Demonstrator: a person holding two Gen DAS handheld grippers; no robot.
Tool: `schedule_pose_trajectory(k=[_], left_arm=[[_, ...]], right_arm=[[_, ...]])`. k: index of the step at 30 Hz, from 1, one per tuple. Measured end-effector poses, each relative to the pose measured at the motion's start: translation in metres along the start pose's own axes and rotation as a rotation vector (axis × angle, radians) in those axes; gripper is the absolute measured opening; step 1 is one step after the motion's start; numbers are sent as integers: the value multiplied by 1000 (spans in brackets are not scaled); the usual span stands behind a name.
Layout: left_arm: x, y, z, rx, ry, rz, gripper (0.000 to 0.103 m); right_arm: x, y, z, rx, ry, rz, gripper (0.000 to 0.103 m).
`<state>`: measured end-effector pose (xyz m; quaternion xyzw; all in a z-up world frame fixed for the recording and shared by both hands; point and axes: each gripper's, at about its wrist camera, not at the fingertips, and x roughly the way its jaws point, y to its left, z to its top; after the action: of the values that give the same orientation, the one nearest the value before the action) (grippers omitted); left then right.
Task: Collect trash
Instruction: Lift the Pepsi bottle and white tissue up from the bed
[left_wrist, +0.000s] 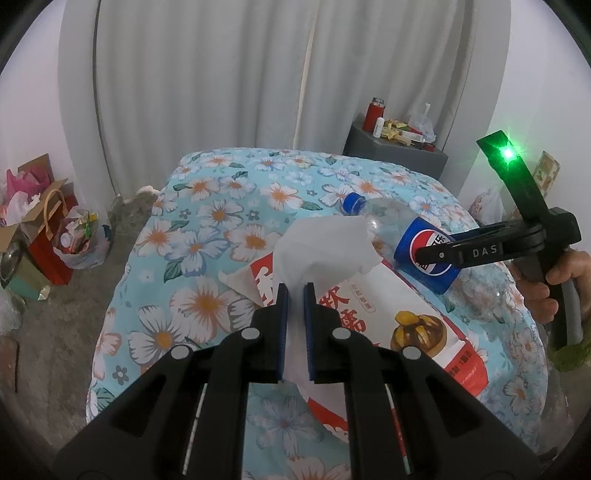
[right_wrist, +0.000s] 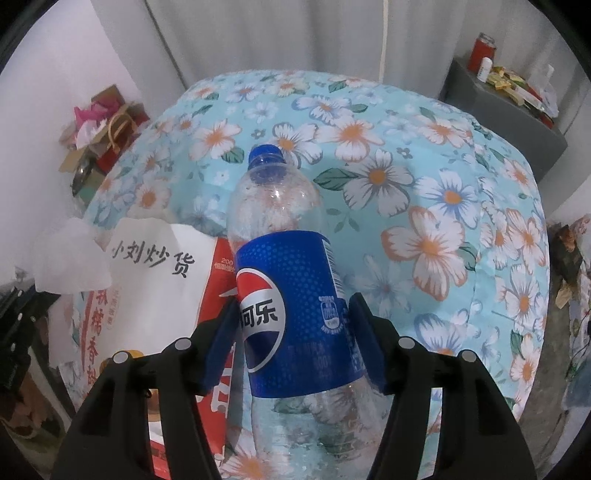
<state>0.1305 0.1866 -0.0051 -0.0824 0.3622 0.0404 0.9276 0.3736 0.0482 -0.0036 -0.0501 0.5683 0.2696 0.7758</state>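
My left gripper (left_wrist: 295, 295) is shut on a crumpled white tissue (left_wrist: 325, 243), held just above a red-and-white paper snack bag (left_wrist: 417, 314) that lies on the floral tablecloth (left_wrist: 207, 236). An empty clear Pepsi bottle (right_wrist: 280, 206) with a blue cap and blue label lies tilted beside the bag (right_wrist: 162, 266). My right gripper (right_wrist: 291, 306) straddles the label, both blue pads pressed against its sides. In the left wrist view that gripper (left_wrist: 424, 258) reaches in from the right onto the bottle (left_wrist: 384, 218), with a hand on its handle. The tissue (right_wrist: 70, 258) shows at the left of the right wrist view.
A grey cabinet (left_wrist: 395, 147) behind the table carries a red flask, wrappers and a plastic bag. Gift bags and boxes stuffed with paper (left_wrist: 44, 229) stand on the floor at the left. White curtains hang behind. The table's far half (right_wrist: 424, 184) is bare cloth.
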Motion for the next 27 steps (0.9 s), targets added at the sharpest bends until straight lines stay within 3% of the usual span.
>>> schedule_pose_trajectory(k=[10,27], left_arm=[[-16,-2,8,8,-56,-35,7],[-44,-39,24,123,-100,-125,7]], right_arm=[[-39,-14,-27,129,-104,71,57],[-91,-64,-142,457,-288,258,56]])
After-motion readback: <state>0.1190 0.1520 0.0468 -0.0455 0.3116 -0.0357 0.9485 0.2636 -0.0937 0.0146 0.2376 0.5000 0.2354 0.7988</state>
